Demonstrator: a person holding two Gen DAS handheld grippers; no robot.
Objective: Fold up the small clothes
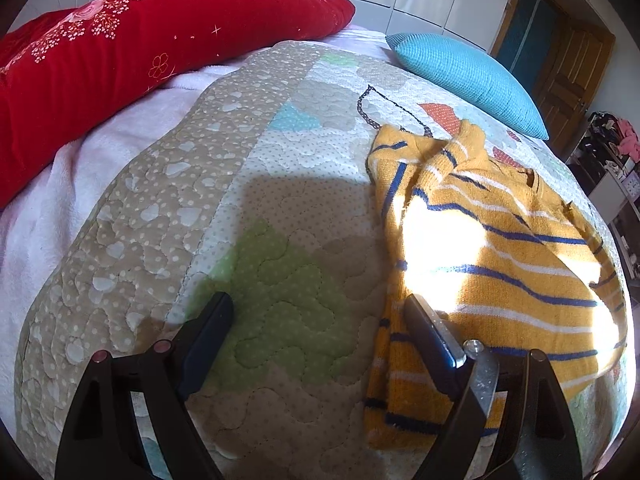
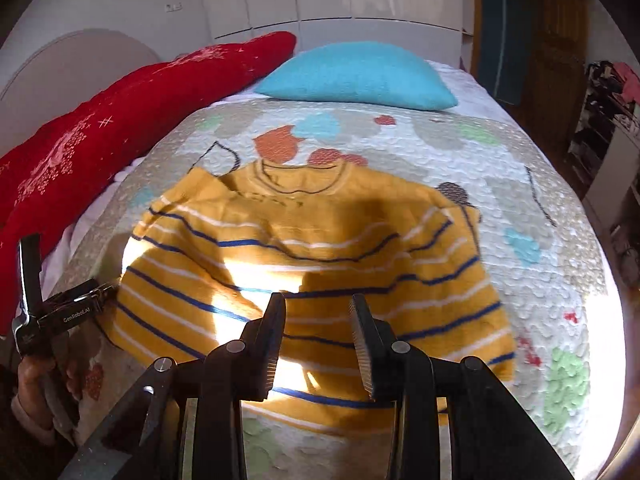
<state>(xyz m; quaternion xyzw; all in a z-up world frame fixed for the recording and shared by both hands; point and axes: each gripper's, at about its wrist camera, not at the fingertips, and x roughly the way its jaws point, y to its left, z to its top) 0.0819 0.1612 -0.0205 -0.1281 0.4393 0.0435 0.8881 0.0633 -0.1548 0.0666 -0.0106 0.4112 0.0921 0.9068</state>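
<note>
**Ana:** Two grippers are showing, and one sweater (image 2: 312,276) is lying on the quilt (image 2: 532,184). Where exactly is it sitting?

**Ben:** It is lying spread flat in the middle of the bed, neck towards the blue cushion (image 2: 356,76) and hem towards the cameras. Yellow knit, with blue and white stripes. Sun is falling across its lower half. In the left wrist view, one sleeve is lying folded over near the neck, by the sweater's left edge.

**Ana:** What is the left gripper (image 1: 320,306) doing?

**Ben:** It is hanging over the quilt with its fingers spread wide. Nothing is sitting between them but a green patch of quilt. Its right finger is standing over the sweater's left edge; whether it is touching the knit, I cannot tell. In the right wrist view the same tool is showing at the far left, with a hand (image 2: 38,380) gripping its handle.

**Ana:** And the right gripper (image 2: 318,304)?

**Ben:** It is hovering above the sweater's lower part, fingers partly apart, with a clear gap between the ribbed pads. They are pinching nothing; the knit is lying beneath them, not between them.

**Ana:** What else is lying on the bed?

**Ben:** One long red pillow (image 1: 132,48) is running along the left side, beside the cushion.
</note>
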